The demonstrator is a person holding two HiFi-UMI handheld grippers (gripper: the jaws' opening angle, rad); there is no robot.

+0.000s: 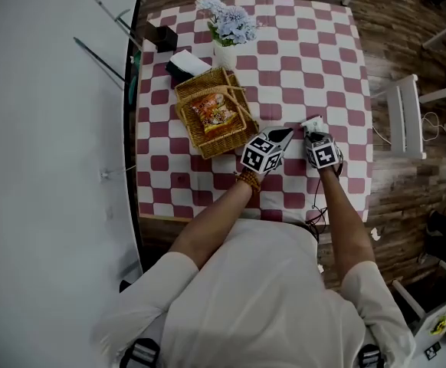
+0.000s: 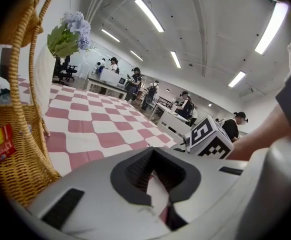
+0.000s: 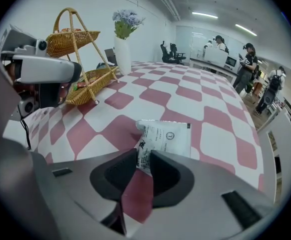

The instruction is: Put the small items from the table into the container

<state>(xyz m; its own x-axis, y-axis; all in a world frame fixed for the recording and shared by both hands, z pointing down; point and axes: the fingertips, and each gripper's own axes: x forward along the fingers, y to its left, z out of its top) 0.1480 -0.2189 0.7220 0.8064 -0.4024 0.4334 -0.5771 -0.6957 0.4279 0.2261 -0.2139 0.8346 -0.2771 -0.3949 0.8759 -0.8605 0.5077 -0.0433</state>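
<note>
A white sachet [image 3: 166, 136] lies on the checked tablecloth [image 3: 200, 104], and in the head view this sachet [image 1: 312, 121] pokes out just beyond my right gripper [image 1: 313, 131]. In the right gripper view my right gripper [image 3: 144, 153] is shut on the sachet's near left corner, which bends up between the tips. My left gripper [image 1: 280, 136] rests beside it to the left, shut, with nothing between its tips [image 2: 153, 150]. The wicker basket [image 1: 190, 90] holds an orange snack packet [image 1: 215, 114] and stands just left of the left gripper.
A white vase [image 1: 224, 53] of pale blue flowers stands behind the basket, with a black box [image 1: 162, 37] and a white pack [image 1: 189, 62] at the table's far left. A white chair [image 1: 407, 113] is off the right side. Several people stand far off in the room.
</note>
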